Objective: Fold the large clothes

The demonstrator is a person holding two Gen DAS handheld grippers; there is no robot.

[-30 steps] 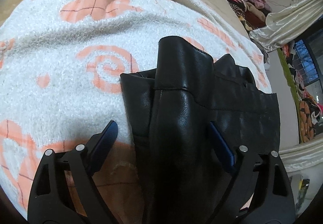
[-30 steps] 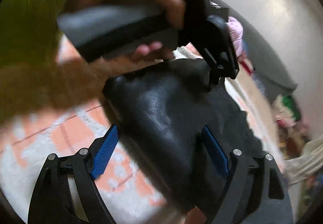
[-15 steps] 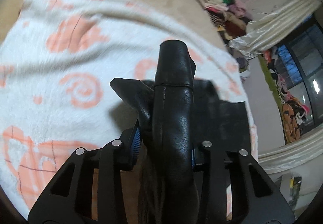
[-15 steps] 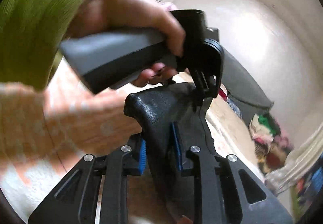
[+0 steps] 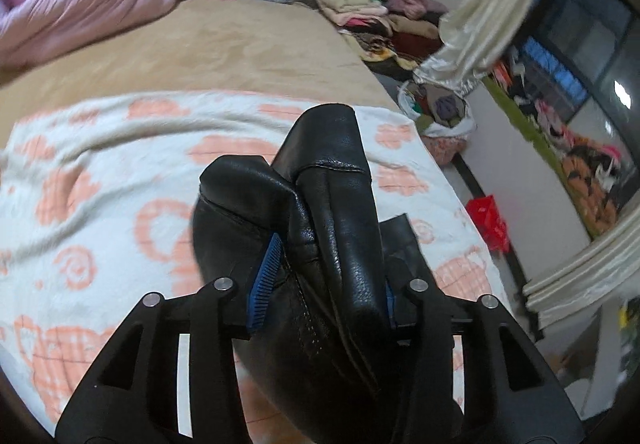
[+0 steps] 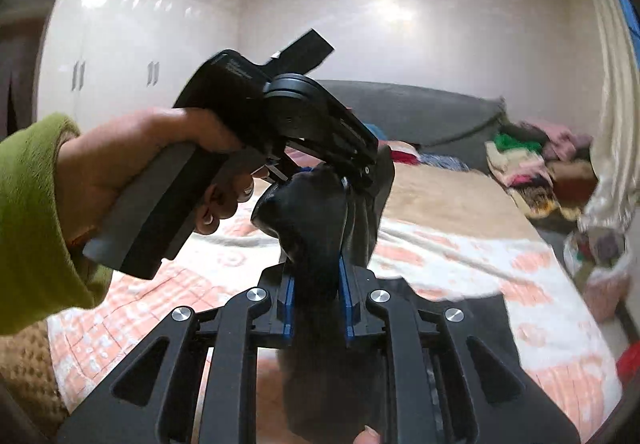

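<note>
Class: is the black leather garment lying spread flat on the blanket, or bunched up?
Bunched: the leather garment stands in thick folds above the blanket.

Two close claw-mounted fisheyes, left angled steeply down, right nearly level, sharing the bed (image 5: 248, 44).

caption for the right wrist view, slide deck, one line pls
Right gripper closing on a bunched fold of the black leather garment, left gripper pinching it just beyond, above the peach-patterned blanket.
</note>
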